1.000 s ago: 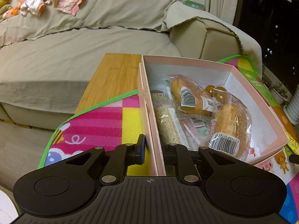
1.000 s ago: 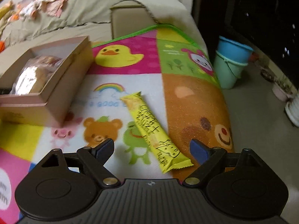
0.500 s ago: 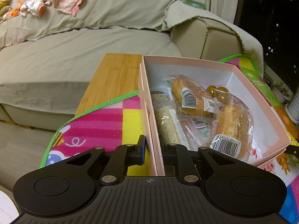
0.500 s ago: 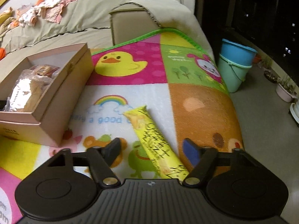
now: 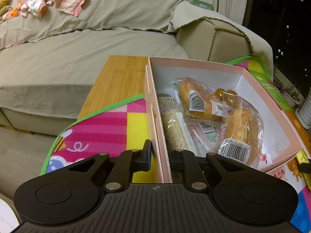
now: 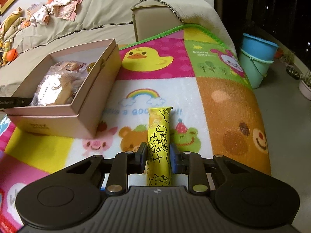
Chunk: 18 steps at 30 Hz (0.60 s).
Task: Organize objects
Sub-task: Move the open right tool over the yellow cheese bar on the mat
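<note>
Beige sofa (image 5: 81,44) fills the back of both views, w/ a heap of pink and white baby clothes (image 5: 52,2) on its backrest at far left. In front, a wooden table (image 5: 118,79) under a bright cartoon play mat (image 6: 175,89): duck, rainbow, bear, frog panels, green trim. Two stacked buckets (image 6: 256,58), blue over pale green, stand on the floor to the right of the mat in the right wrist view.

Pink box (image 5: 196,64), lid off, sits on the mat's left part, near the sofa. Inside: two wrapped buns w/ barcode labels (image 5: 241,134), a clear pack of grain-like stuff (image 5: 173,128) along the left wall, flat packets under the buns, a couple of small brown round items (image 5: 227,95) toward the far end; can't tell what they are.

Left gripper (image 5: 159,155) is clamped on the box's near left wall, one finger outside, one inside, pads pressing the cardboard.

Yellow cheese snack stick (image 6: 159,143) lies lengthwise between the fingers of the right gripper (image 6: 158,156), over the bear and frog prints, far end pointing at the rainbow, well to the right of the box. Right jaws have just been closing and now squeeze the wrapper from both sides, blue pads (image 6: 174,160) touching it. Whether the stick's far end still rests on the mat can't be told. In the left wrist view a bit of yellow wrapper shows at the far right edge, beside the box's near corner.
</note>
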Tool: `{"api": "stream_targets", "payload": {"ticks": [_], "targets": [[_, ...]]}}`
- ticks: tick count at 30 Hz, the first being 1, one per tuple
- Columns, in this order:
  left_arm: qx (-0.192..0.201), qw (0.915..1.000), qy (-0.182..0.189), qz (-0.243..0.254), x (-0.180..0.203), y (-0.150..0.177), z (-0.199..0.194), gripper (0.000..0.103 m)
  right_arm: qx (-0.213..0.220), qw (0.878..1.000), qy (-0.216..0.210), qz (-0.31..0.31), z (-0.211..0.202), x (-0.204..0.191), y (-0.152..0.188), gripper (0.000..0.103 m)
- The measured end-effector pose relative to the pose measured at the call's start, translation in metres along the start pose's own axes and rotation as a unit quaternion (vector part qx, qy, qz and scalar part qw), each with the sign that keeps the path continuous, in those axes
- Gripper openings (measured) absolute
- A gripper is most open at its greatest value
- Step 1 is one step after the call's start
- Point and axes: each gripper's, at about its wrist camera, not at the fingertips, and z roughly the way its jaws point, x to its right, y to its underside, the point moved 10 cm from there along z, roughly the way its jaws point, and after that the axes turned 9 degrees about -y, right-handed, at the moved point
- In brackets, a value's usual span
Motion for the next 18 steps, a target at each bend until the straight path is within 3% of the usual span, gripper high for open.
{"api": "stream_targets", "payload": {"ticks": [7,9,18], "targets": [[0.001,1.0,0.003,-0.002,0.0,0.001,-0.001,0.015,-0.01,1.0,-0.003,0.004,-0.015,-0.009,0.013,0.023],[0.001,1.0,0.002,-0.002,-0.001,0.001,-0.001,0.015,-0.007,1.0,-0.004,-0.002,-0.022,-0.015,0.016,0.019],[0.001,1.0,0.001,-0.003,0.0,0.001,-0.001,0.015,0.021,0.999,-0.018,-0.016,-0.053,-0.035,0.009,0.017]]}}
